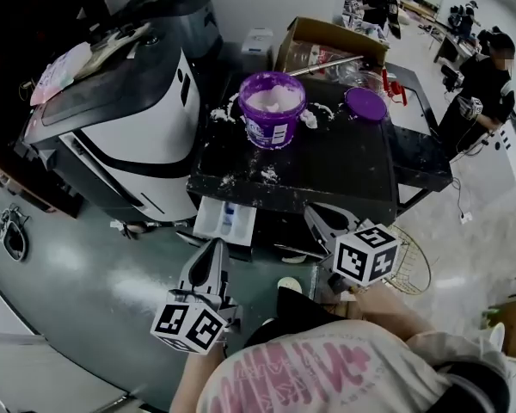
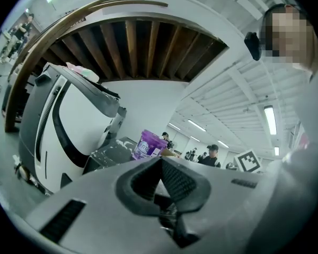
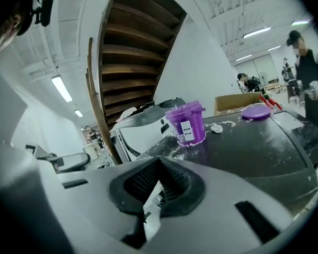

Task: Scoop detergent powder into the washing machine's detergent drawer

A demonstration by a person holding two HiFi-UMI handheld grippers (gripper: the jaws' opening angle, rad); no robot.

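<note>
The left hand-held gripper [image 1: 215, 249] and the right hand-held gripper [image 1: 328, 222] are both held low in front of the person. Each has its jaws pressed together and carries nothing.

Just ahead of the left gripper, slightly to its right, is the white detergent drawer [image 1: 226, 219]. It is pulled out of the front of the black washing machine [image 1: 327, 175]. The right gripper hangs near the machine's front edge, to the right of the drawer.

Further back, on the machine's top, stands the open purple tub of detergent powder [image 1: 273, 108]. It is well apart from both grippers and above them. A thin metal handle [image 1: 328, 64], likely a spoon's, slants up from the tub's rim. The purple lid [image 1: 365, 104] lies to the tub's right. White spilled powder [image 1: 267, 175] is scattered around the tub.

Risks, as a judgement: the tub looks light and nearly full, so a clumsy grab at the handle could tip it. A loaded spoon must travel forward and down to the narrow drawer. Any tilt on the way would drop powder on the machine or the floor.
</note>
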